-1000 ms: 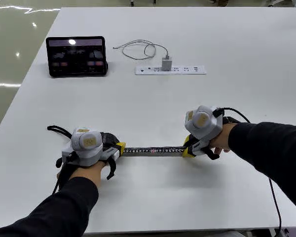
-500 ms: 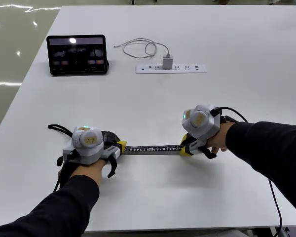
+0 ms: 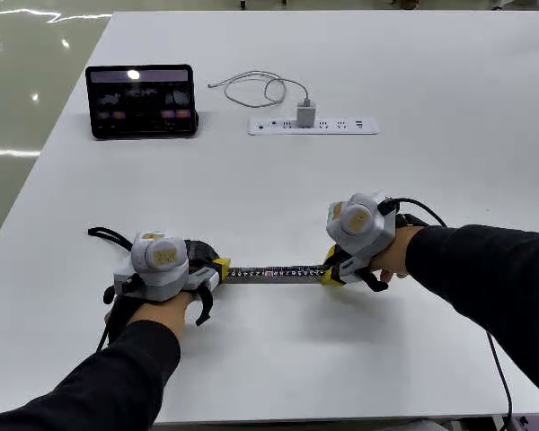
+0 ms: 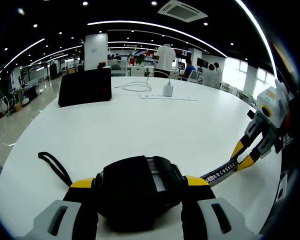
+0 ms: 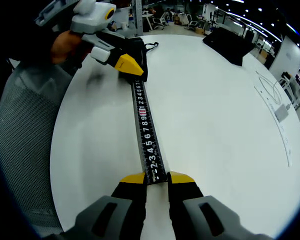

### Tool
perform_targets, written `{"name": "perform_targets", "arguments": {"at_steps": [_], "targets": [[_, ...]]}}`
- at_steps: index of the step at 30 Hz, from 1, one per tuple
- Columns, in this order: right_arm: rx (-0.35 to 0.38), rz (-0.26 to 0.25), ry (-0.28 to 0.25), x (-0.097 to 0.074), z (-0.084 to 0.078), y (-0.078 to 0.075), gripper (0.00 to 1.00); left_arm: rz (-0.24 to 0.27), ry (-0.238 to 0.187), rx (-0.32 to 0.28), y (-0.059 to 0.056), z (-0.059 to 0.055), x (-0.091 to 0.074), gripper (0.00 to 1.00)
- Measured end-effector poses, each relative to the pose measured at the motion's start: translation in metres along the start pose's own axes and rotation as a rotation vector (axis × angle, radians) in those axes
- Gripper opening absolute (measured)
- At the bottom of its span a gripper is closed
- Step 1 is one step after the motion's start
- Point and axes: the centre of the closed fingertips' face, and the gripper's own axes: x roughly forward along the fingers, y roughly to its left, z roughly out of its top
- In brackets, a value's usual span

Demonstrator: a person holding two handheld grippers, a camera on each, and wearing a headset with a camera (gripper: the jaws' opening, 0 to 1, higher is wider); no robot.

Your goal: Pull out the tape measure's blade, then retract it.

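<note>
The black tape measure case [image 3: 200,254] lies on the white table [image 3: 413,81] at the front left, and my left gripper [image 3: 214,272] is shut on it. In the left gripper view the case [image 4: 140,187] sits between the yellow-tipped jaws. The blade [image 3: 274,272] runs rightward, flat on the table, to my right gripper [image 3: 328,268], which is shut on its end. The right gripper view shows the numbered blade [image 5: 146,135] stretching from my right gripper [image 5: 157,178] to the case [image 5: 135,50]. The case's black wrist strap [image 3: 108,236] trails to the left.
A black tablet [image 3: 141,100] stands at the back left. A white power strip [image 3: 313,127] with a plugged charger and a coiled white cable [image 3: 256,88] lies behind the middle. The table's front edge [image 3: 341,415] is close below both hands.
My right gripper has moved left toward the case with the blade end in it, so the exposed blade is shorter. The left gripper and the case have stayed in place.
</note>
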Motion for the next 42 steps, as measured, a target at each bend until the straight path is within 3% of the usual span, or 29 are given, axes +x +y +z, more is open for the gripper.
{"name": "perform_targets", "arguments": {"at_steps": [42], "targets": [[-0.004, 0.013, -0.055, 0.011, 0.024, 0.003, 0.12, -0.001, 0.007, -0.009, -0.001, -0.001, 0.0, 0.64]]}}
